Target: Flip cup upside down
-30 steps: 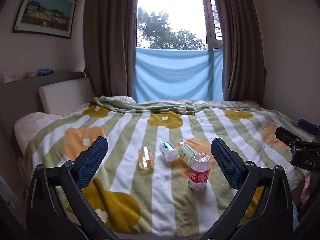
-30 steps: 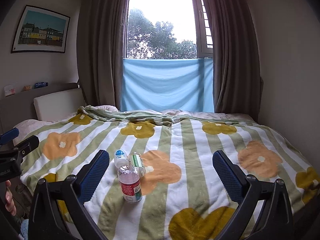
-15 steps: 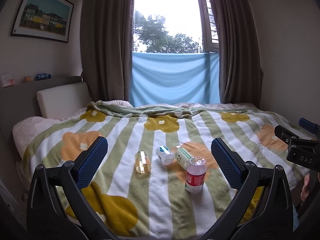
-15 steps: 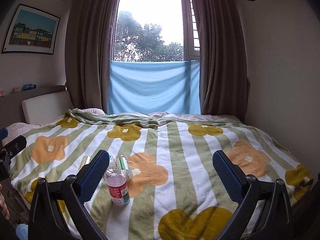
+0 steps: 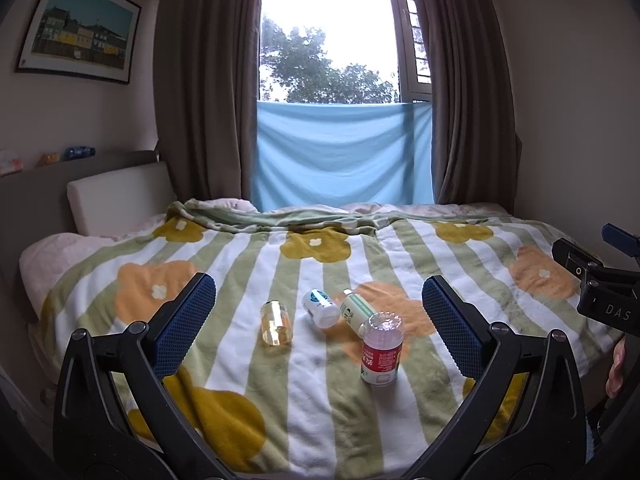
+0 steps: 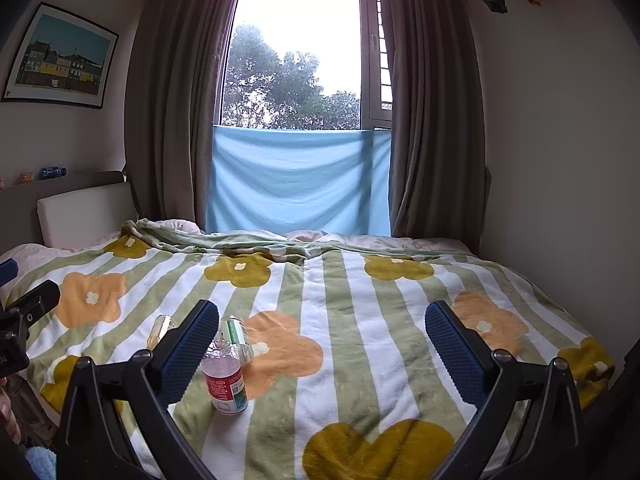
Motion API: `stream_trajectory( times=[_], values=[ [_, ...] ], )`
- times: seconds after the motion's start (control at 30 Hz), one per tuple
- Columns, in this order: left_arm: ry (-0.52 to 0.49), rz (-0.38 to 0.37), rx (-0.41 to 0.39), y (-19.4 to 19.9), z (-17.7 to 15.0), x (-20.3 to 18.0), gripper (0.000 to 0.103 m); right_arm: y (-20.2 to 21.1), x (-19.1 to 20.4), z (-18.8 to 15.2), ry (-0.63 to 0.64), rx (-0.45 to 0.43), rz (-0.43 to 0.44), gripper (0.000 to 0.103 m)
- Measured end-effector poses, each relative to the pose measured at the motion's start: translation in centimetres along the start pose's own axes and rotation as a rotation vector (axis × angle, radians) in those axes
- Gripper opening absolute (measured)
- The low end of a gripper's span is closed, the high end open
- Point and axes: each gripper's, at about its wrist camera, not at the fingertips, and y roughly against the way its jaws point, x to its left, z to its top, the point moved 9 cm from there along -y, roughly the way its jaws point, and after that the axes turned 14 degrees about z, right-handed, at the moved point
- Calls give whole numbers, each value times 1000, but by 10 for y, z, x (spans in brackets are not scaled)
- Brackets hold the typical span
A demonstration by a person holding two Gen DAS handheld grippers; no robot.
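A clear plastic cup [image 5: 382, 348] with a red label stands on the striped flower blanket [image 5: 304, 392]; in the right wrist view the cup [image 6: 225, 378] is just right of my left-hand finger. Which end is up I cannot tell. A small amber cup [image 5: 276, 322] lies left of it. My left gripper [image 5: 316, 286] is open and empty, held above the near side of the bed, short of the cups. My right gripper [image 6: 322, 308] is also open and empty, to the right of the red-label cup.
A white bottle [image 5: 320, 307] and a green-white bottle [image 5: 356, 312] lie behind the red-label cup. The right gripper's body [image 5: 600, 280] shows at the right edge, with a person's hand below it. Curtains and a window are behind the bed, a headboard at the left.
Both views have drifted: the window sits higher in each view, and the red-label cup has slid left in the right wrist view. The things on the blanket have not moved.
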Motion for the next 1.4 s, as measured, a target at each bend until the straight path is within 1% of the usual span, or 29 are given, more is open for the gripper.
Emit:
stream_trajectory(
  times=[0.37,0.6,0.87,1.03,1.2,1.3,1.4],
  values=[
    [7,6,-28,6,4,0,103,3,-1,6,-1,-15,-8,103],
    [9,8,-29,5,4,0,103,3,-1,6,0,-16,-8,103],
    [3,36,-54,8,7,1,103,4,-4,12,-2,-23,-7,103],
    [10,4,-76,14,10,-1,103,3,-5,16,0,-27,-4,103],
    [33,21,-119,23,17,1,103,3,-4,15,-2,-28,-2,103],
    [60,68,-143,27,21,9,103,2,-3,16,-2,-27,0,103],
    [62,72,-143,27,22,10,103,2,-3,16,-3,-28,-1,103]
  ],
)
